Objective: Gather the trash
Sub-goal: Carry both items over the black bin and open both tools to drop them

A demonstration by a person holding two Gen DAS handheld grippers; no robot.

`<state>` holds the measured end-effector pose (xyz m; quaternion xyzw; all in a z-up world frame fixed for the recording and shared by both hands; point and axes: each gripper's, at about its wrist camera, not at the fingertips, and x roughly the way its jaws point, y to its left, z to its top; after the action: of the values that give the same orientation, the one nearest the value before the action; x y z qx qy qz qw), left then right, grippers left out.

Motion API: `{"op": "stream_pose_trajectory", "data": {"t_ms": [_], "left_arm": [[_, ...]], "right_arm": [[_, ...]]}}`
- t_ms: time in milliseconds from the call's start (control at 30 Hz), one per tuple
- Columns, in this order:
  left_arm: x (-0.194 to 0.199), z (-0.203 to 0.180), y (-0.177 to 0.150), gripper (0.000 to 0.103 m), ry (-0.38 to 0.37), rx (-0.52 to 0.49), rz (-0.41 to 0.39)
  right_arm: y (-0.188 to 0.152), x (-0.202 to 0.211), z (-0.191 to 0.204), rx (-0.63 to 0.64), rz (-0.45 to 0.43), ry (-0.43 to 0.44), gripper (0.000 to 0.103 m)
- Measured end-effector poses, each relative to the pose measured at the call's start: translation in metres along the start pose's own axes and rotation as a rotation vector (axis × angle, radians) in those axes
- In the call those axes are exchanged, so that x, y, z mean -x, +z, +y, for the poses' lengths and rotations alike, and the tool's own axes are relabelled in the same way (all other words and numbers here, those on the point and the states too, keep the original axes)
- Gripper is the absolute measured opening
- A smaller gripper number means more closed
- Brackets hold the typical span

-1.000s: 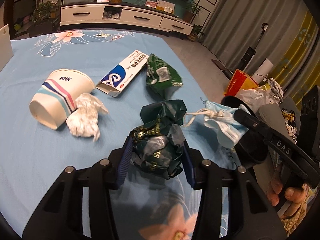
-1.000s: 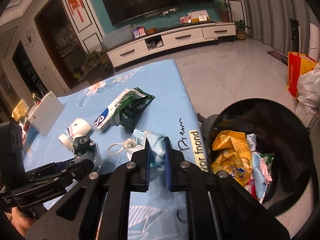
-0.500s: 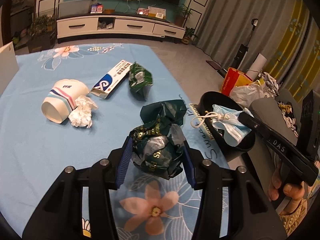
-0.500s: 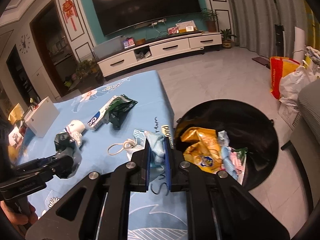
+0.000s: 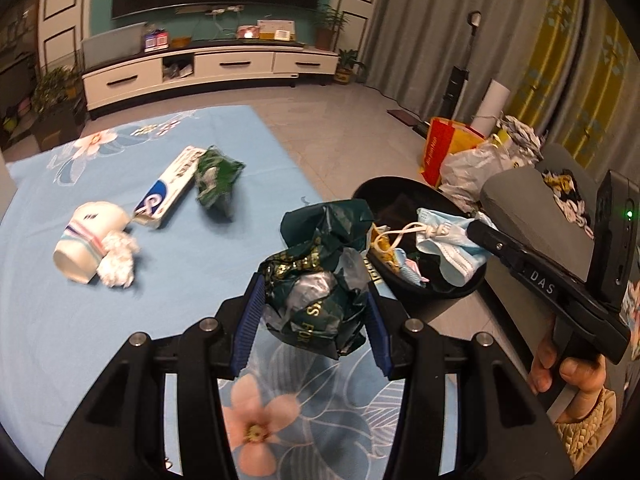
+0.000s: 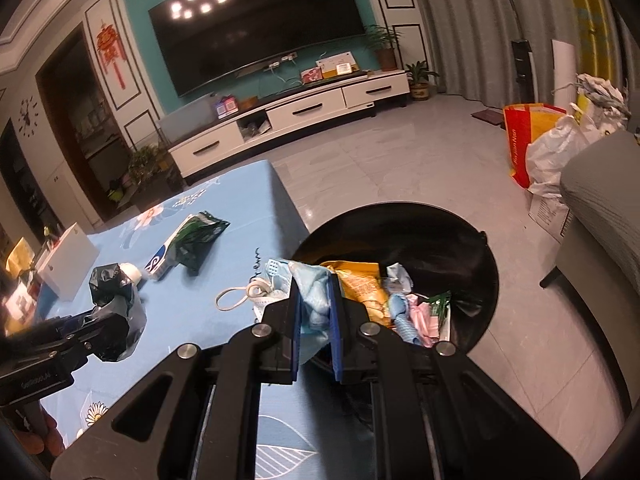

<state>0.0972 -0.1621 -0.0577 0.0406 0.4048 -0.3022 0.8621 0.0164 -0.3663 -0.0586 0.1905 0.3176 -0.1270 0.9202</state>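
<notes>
My left gripper (image 5: 316,312) is shut on a crumpled dark green wrapper (image 5: 320,280) and holds it above the blue flowered tablecloth (image 5: 80,340), near the table's right edge. It also shows in the right wrist view (image 6: 116,312). My right gripper (image 6: 316,316) is shut on a light blue face mask (image 6: 314,296), held over the near rim of the black trash bin (image 6: 472,248). The mask (image 5: 452,240) hangs over the bin (image 5: 384,188) in the left wrist view. The bin holds a yellow bag (image 6: 360,280) and other scraps.
On the table lie a striped paper cup (image 5: 88,240), a white tissue wad (image 5: 118,260), a blue-white box (image 5: 170,188) and a green packet (image 5: 216,176). A white box (image 6: 66,264) stands at the far left. Bags (image 6: 532,144) and a grey sofa (image 6: 600,216) stand right of the bin.
Both grippers have risen and moved right toward the bin. The mask went from above the table edge to over the bin's rim. The wrapper stays gripped.
</notes>
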Motion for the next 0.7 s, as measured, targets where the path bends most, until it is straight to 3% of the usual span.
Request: {"op": "stream_pose_trajectory", "data": {"t_ms": [700], "left_arm": [[-0.054,-0.074,0.036,0.049,-0.088,-0.142,0.032]], "right_arm": [[0.004,-0.002,-0.057,-0.118,-0.034,-0.042,0.013]]}}
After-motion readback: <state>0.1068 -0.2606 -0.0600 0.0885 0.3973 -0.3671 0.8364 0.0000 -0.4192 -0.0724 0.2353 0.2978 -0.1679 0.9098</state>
